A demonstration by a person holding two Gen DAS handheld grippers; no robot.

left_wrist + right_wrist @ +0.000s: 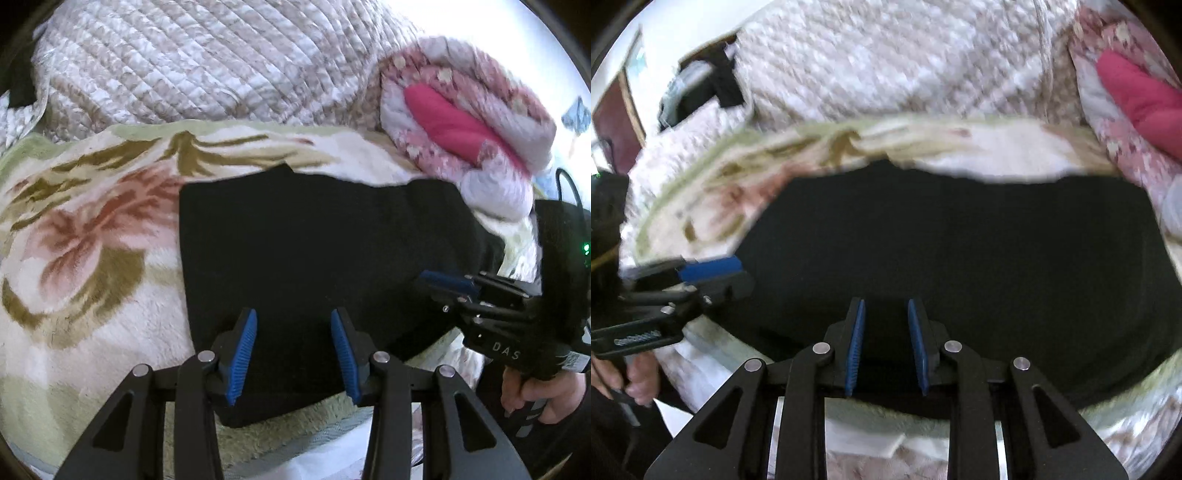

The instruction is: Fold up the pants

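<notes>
Black pants [314, 258] lie folded flat on the flowered blanket [92, 229].
Both jaws stand apart, empty: left gripper [293, 354] at six o'clock, right gripper [886, 343] narrower. Soft, limp cloth; pinch an edge.

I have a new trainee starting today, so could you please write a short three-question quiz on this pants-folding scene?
1. True or false: the black pants lie on a floral blanket.
2. Which colour is the item tucked inside the rolled bedding? A) pink B) yellow C) green
3. Fill in: the pads of the left gripper are ____ in colour.

Key: 1 true; 2 A, the pink item; 3 blue. Both the left gripper and the right gripper hang over the pants with nothing pinched between the fingers.
</notes>
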